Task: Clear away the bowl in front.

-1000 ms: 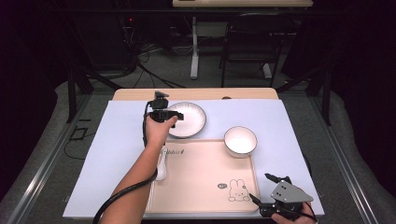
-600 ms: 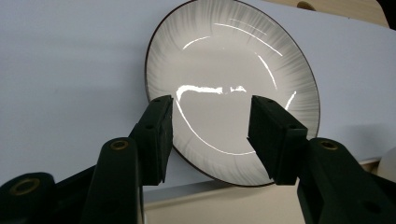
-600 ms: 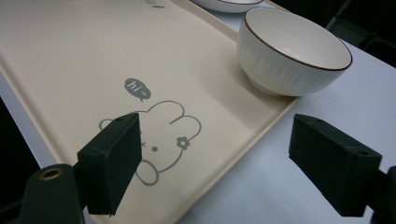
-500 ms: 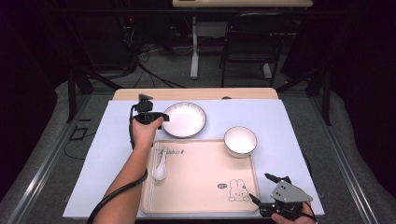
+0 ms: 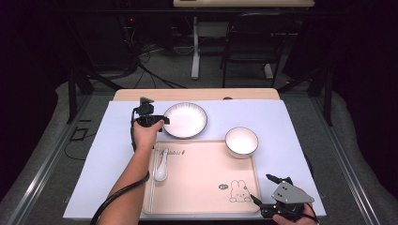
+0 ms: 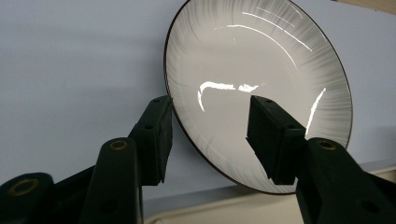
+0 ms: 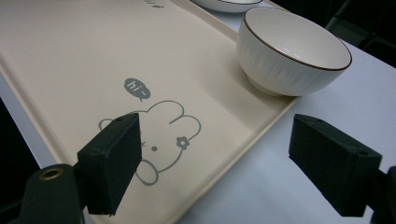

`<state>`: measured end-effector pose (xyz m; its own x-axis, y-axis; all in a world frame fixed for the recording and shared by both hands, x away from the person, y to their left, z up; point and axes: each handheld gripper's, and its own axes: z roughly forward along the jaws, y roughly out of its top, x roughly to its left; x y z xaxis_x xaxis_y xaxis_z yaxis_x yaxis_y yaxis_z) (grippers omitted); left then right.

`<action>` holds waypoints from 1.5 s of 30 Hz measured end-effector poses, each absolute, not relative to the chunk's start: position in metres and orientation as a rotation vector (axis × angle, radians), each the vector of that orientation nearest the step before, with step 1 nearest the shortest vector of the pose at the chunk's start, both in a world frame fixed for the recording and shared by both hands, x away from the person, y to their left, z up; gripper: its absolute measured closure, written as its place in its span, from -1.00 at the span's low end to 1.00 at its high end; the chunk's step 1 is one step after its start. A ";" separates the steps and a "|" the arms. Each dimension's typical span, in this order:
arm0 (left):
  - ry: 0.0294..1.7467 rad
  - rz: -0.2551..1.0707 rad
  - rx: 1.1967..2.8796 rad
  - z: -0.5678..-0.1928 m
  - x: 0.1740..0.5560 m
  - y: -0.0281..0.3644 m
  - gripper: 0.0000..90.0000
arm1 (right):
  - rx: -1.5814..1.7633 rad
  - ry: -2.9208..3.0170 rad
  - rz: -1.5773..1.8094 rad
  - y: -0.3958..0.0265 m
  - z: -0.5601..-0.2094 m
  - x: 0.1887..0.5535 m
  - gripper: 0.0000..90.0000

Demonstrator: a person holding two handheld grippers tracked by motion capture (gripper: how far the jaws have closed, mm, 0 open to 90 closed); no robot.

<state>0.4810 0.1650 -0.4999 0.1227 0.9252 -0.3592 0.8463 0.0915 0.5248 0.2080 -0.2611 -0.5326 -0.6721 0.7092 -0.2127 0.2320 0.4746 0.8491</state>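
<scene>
White dark-rimmed plate (image 5: 185,120) lies flat beyond the tray (image 5: 206,178).

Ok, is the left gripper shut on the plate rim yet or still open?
Open. In the left gripper view the left gripper has its jaws apart, one on each side of the plate rim, with visible gaps.

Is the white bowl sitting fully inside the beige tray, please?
No, the bowl straddles the tray rim, partly resting on the tablecloth.

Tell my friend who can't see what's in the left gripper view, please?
The left gripper has its two black jaws open around the near edge of a shiny white plate with a thin dark rim. The plate sits on a pale blue table cover.
</scene>
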 end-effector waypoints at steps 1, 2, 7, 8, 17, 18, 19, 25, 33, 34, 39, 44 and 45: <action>1.726 0.155 1.755 -0.501 0.482 0.165 0.13 | 0.777 2.172 1.131 -0.261 -0.533 0.208 -0.63; 1.723 0.147 1.752 -0.502 0.482 0.165 0.14 | 0.776 2.172 1.131 -0.261 -0.533 0.208 -0.63; 1.732 0.143 1.744 -0.505 0.485 0.168 0.14 | 0.774 2.173 1.130 -0.261 -0.533 0.208 -0.63; 1.737 0.146 1.741 -0.505 0.485 0.168 0.14 | 0.774 2.173 1.131 -0.261 -0.533 0.208 -0.63; 1.782 0.131 1.719 -0.514 0.489 0.171 0.14 | 0.775 2.173 1.130 -0.261 -0.533 0.208 -0.63; 1.784 0.134 1.717 -0.515 0.489 0.171 0.14 | 0.775 2.173 1.131 -0.261 -0.533 0.208 -0.63; 1.787 0.135 1.718 -0.517 0.490 0.172 0.14 | 0.775 2.173 1.131 -0.261 -0.533 0.208 -0.63; 1.801 0.134 1.695 -0.523 0.495 0.171 0.16 | 0.774 2.175 1.130 -0.261 -0.533 0.208 -0.63; 1.816 0.137 1.703 -0.531 0.504 0.163 0.17 | 0.773 2.175 1.133 -0.262 -0.533 0.208 -0.63; 1.813 0.135 1.703 -0.532 0.505 0.162 0.18 | 0.774 2.176 1.133 -0.262 -0.533 0.208 -0.63; 1.817 0.129 1.691 -0.535 0.509 0.159 0.21 | 0.775 2.176 1.134 -0.262 -0.533 0.208 -0.63; 1.811 0.128 1.701 -0.539 0.513 0.156 0.29 | 0.779 2.178 1.134 -0.262 -0.533 0.208 -0.63; 1.808 0.123 1.696 -0.539 0.514 0.156 0.30 | 0.780 2.178 1.134 -0.262 -0.533 0.208 -0.63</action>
<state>0.5141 0.1559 -0.5392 0.0457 0.9215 -0.3858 0.8606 0.1598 0.4836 0.2082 -0.2623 -0.5333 -0.6756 0.7076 -0.2069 0.2364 0.4737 0.8483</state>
